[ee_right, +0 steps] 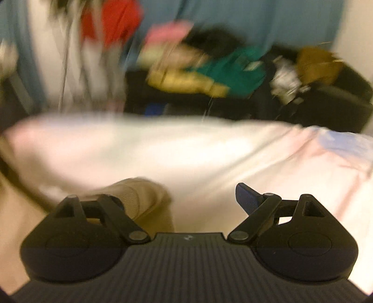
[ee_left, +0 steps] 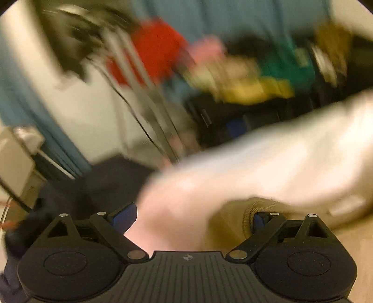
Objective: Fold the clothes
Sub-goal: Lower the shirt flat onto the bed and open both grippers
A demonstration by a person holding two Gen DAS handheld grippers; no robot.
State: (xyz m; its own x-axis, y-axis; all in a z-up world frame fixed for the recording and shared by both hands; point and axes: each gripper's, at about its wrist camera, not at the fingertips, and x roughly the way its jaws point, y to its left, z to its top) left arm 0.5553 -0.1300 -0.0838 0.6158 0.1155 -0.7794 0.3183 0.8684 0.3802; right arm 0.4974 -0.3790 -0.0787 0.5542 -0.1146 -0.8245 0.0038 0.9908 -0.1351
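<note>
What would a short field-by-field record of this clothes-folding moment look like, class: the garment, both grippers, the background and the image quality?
Garment: pale pink-white cloth with a tan ribbed edge, spread in front of both grippers
Left gripper: jaws wide apart, cloth lying between them
Right gripper: jaws wide apart, tan edge by its left finger
Background: heap of coloured clothes, blue curtain
Image quality: heavy motion blur
</note>
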